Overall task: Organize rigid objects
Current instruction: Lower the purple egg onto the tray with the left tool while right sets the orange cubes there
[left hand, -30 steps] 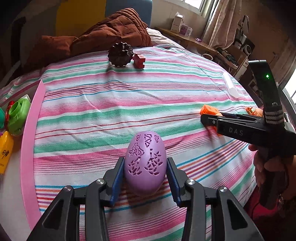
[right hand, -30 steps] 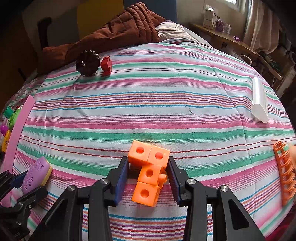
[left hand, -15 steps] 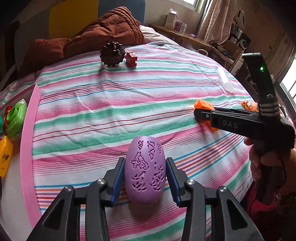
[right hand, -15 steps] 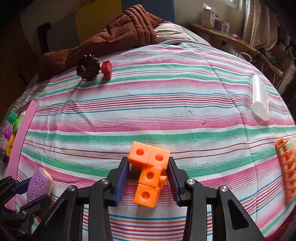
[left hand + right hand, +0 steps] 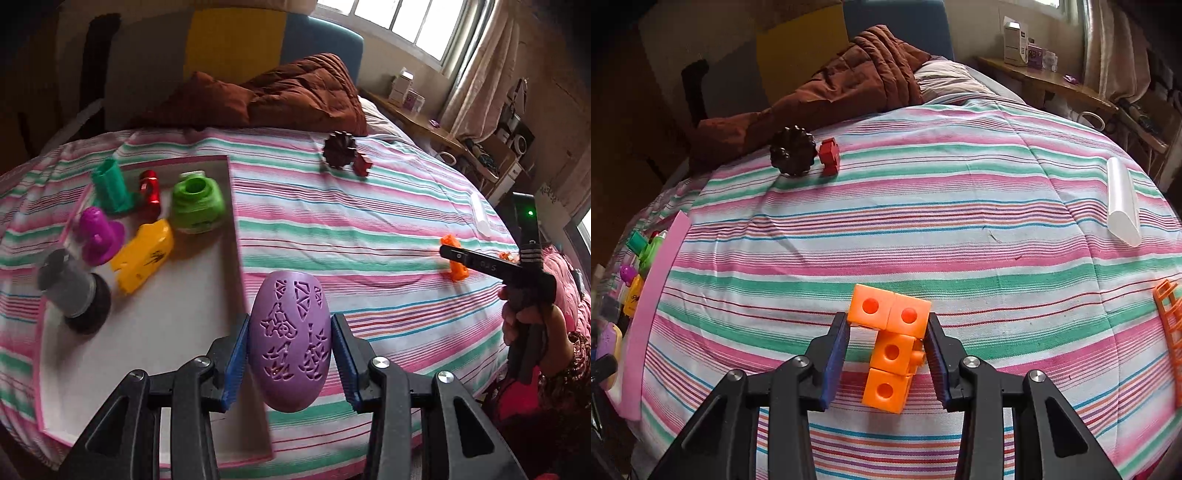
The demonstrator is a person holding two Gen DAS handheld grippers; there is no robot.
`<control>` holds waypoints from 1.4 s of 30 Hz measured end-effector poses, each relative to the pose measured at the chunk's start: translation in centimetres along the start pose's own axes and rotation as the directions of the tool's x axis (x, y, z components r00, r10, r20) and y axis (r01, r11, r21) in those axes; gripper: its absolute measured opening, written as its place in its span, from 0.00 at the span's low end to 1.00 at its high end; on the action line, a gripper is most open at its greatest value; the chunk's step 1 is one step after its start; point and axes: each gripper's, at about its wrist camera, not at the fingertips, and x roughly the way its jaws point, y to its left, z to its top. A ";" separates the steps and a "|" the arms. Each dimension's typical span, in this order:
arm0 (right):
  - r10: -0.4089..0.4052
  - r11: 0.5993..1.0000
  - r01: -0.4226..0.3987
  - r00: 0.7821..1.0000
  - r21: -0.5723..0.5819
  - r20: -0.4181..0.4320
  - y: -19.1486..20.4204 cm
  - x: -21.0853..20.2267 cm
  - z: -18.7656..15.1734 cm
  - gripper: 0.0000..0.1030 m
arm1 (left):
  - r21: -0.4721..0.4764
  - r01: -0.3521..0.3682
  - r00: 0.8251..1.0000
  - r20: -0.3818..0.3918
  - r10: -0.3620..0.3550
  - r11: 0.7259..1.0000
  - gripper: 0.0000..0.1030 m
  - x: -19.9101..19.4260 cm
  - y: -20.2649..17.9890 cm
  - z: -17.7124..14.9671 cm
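Partly done, by the look of it. Already inside the pink-rimmed tray (image 5: 233,206) at the left of the bed (image 5: 369,221): a green jar (image 5: 197,203), a teal block (image 5: 110,188), a red piece (image 5: 149,188), a magenta peg (image 5: 98,236), a yellow toy (image 5: 144,258) and a grey spool (image 5: 72,291).

Left gripper (image 5: 290,347) clamped on a purple egg (image 5: 290,339), both blue pads against its sides, egg carried in the air over the tray's near right edge. Not yet set down.

Right gripper (image 5: 888,347) closed around an orange block cluster (image 5: 890,343) on the near middle of the bedspread: right pad against the upper cube, left pad apparently touching the top-left cube. Whether the cluster rests on the cloth or is just raised, cannot tell.

Left out on the bed: a dark gear (image 5: 793,151) and a red block (image 5: 829,155) side by side at the far end, a white tube (image 5: 1123,201) far right, an orange ladder (image 5: 1171,332) at the right edge.

Judged roughly half sorted: six in, two in hand, four to fetch.
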 end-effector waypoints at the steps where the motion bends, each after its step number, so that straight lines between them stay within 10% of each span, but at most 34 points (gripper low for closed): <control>1: 0.014 1.000 -0.014 1.000 0.003 0.003 0.2 -0.1 0.0 0.40 | -0.008 -0.020 1.000 0.003 0.020 1.000 0.42 -0.3 0.9 -0.2; 24: 0.226 0.974 -0.226 0.974 -0.005 0.034 8.9 -4.1 0.0 0.40 | -0.178 -0.251 0.964 0.042 0.263 0.951 0.43 -2.8 12.1 -2.9; 34: 0.359 0.926 -0.362 0.932 -0.107 -0.048 18.6 -3.2 -0.8 0.40 | -0.299 -0.080 0.972 0.186 0.140 0.951 0.43 -6.0 11.3 -3.1; 42: 0.409 0.886 -0.418 0.908 -0.202 -0.087 26.4 -2.0 -1.0 0.40 | -0.255 -0.087 0.974 0.183 0.137 0.963 0.43 -5.9 9.5 -4.2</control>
